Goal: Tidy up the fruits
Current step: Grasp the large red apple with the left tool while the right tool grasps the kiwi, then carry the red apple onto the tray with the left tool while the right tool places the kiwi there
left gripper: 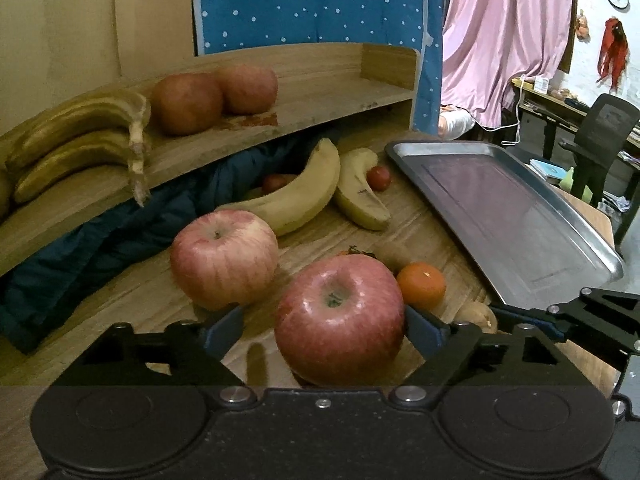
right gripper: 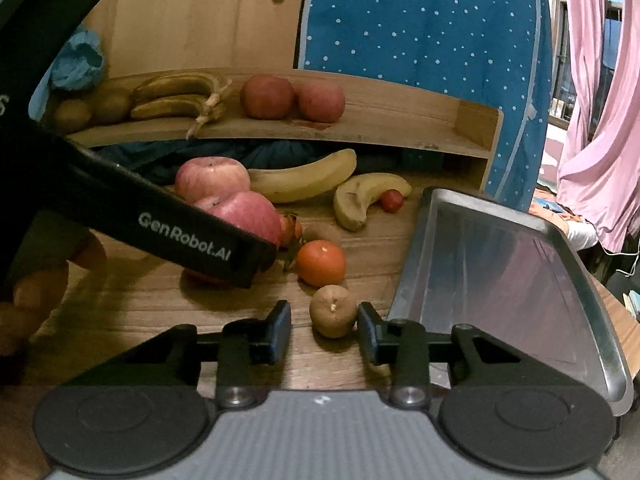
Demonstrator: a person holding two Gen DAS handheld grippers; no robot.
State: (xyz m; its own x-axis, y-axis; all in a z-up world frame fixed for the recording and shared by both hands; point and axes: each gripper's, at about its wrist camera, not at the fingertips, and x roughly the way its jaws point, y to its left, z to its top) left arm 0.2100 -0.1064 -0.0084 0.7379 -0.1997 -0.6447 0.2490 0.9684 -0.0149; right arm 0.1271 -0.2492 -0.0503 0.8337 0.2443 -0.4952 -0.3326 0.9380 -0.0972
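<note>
A large red apple (left gripper: pixel 340 320) sits on the wooden table between the blue pads of my left gripper (left gripper: pixel 324 332). The right pad is against its side, the left pad (left gripper: pixel 224 332) stands clear of it, so the gripper is open. In the right wrist view a brown kiwi (right gripper: pixel 334 316) lies at the tips of my right gripper (right gripper: pixel 325 332). Its right pad touches the kiwi while a gap shows at the left pad (right gripper: pixel 280 332); it is open too. The left gripper's black arm (right gripper: pixel 180 232) crosses over the apple (right gripper: pixel 248 212).
A tangerine (right gripper: pixel 322 268), a second apple (left gripper: pixel 224 256), two bananas (left gripper: pixel 296 196), a small tomato (left gripper: pixel 378 178) lie loose. A metal tray (left gripper: pixel 520 208) lies at the right. The wooden shelf (left gripper: pixel 320 80) behind holds apples, bananas, kiwis. A blue jacket (left gripper: pixel 120 232) is under it.
</note>
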